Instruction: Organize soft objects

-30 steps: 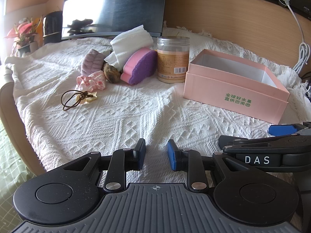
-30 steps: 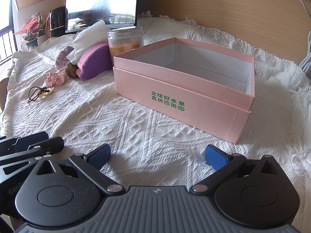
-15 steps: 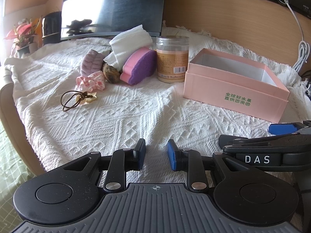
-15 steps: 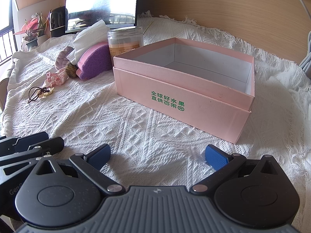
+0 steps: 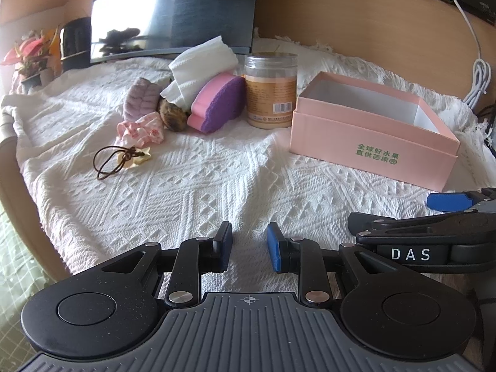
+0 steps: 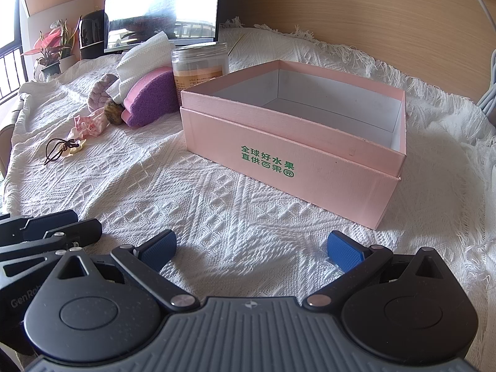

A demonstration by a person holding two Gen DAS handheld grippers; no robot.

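Pink box [image 6: 291, 142] sits open on the white cloth [image 5: 192, 192], the left gripper [image 5: 249, 248] narrowly parted, the right gripper [image 6: 252, 248] spread wide, both holding nothing.

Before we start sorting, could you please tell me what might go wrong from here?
The pink-and-purple sponge leans against the plastic jar; pulling it away carelessly could probably tip the jar. The white cloth lies on the pile, so grasping beneath may drag it along. The left tool is only narrowly open, maybe too narrow for the sponge.
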